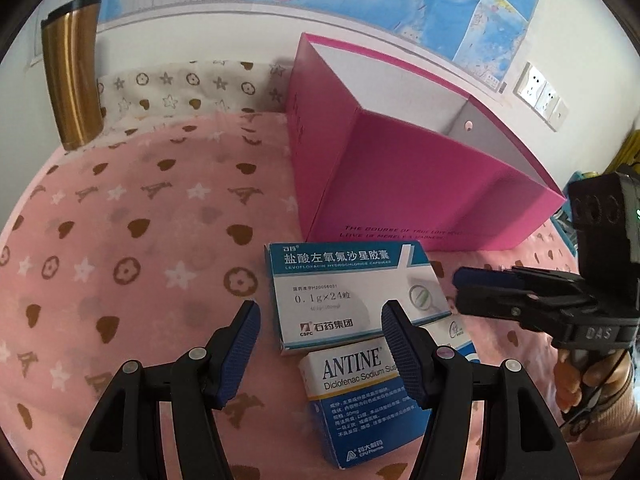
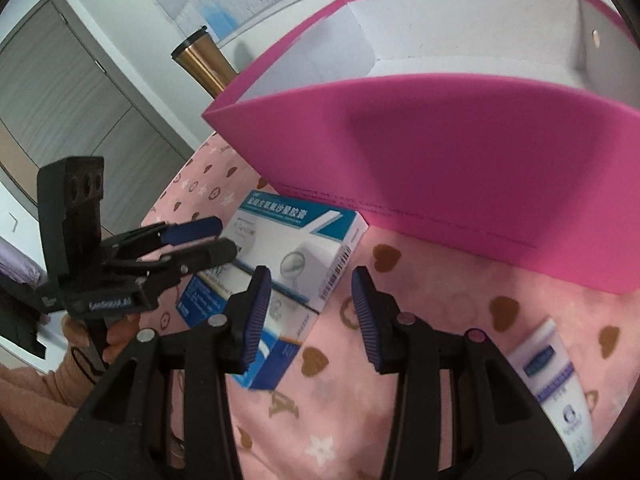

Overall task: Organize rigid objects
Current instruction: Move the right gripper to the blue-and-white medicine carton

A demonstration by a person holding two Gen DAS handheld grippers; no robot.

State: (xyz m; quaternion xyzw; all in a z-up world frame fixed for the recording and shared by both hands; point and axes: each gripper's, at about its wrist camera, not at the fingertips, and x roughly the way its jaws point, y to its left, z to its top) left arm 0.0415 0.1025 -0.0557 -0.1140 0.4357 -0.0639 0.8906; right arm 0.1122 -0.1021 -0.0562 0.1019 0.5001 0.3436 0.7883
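Three medicine boxes lie in a loose pile on the pink patterned cloth. A white and blue capsule box [image 1: 352, 292] [image 2: 296, 240] is on top, partly over the ANTINE box [image 1: 360, 392] and another blue and white box [image 2: 276, 344]. My left gripper [image 1: 320, 312] hangs open over the pile, its pads apart from the ANTINE box. My right gripper [image 2: 311, 274] is open just right of the pile, with only cloth between its fingers. An open pink carton [image 1: 420, 184] [image 2: 460, 168] with a white inside stands behind the boxes.
A gold tumbler [image 1: 72, 76] [image 2: 204, 60] stands at the back left by the wall. A white tube [image 2: 560, 380] lies on the cloth at the right. Wall sockets [image 1: 540, 92] and a map are behind. A hand [image 1: 592, 376] holds the right gripper [image 1: 460, 288].
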